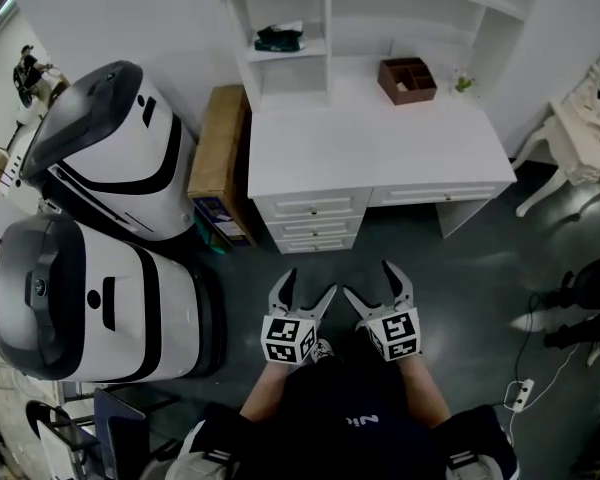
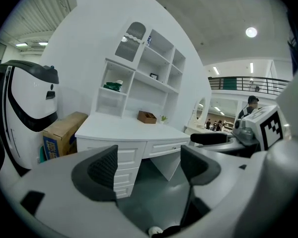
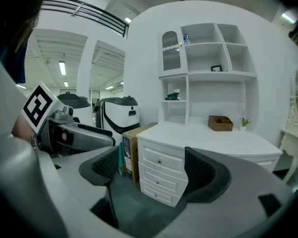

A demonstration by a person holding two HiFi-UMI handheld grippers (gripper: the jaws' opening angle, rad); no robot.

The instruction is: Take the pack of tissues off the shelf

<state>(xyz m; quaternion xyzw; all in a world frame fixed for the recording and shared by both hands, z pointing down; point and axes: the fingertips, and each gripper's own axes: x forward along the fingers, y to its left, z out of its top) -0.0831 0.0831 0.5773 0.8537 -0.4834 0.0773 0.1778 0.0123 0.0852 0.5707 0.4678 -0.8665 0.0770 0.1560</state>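
The left claw and the right claw are hanging wide and empty before the worktop, well apart from the tissues, which are sitting on the shelf above its back left corner, probably readying for a reach.

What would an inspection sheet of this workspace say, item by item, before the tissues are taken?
Surface: white desk top, with drawers below it.
Job's things: pack of tissues, dark green, lying in the left compartment of the shelf, untouched.
Clutter: brown box and small plant at the back of the desk; cardboard box on the floor against the desk's left side.
Grippers: left hand-held gripper and right hand-held gripper both open and empty, well short of the desk.
Cables: power strip with its cable on the floor at right.
Surroundings: two white and black machines at left; white furniture at right.
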